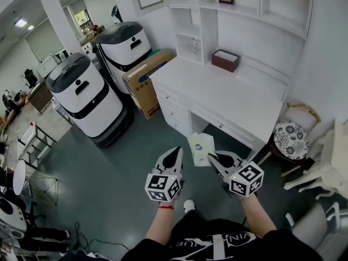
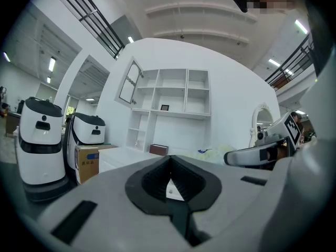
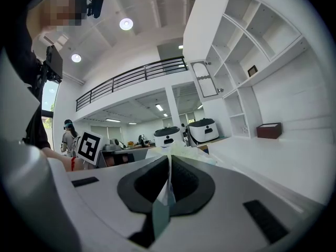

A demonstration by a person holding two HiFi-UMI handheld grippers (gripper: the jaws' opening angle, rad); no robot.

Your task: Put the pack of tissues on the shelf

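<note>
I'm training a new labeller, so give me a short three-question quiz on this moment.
1. True or false: the pack of tissues already lies on the desk.
2. What stands on the desk? A) a brown box B) a laptop C) a kettle
3. Which gripper pinches the pack, and how do the other's jaws stand?

Key: 1 false. 2 A. 3 The right gripper pinches its wrapper; the left gripper has its jaws together, with nothing between them.
</note>
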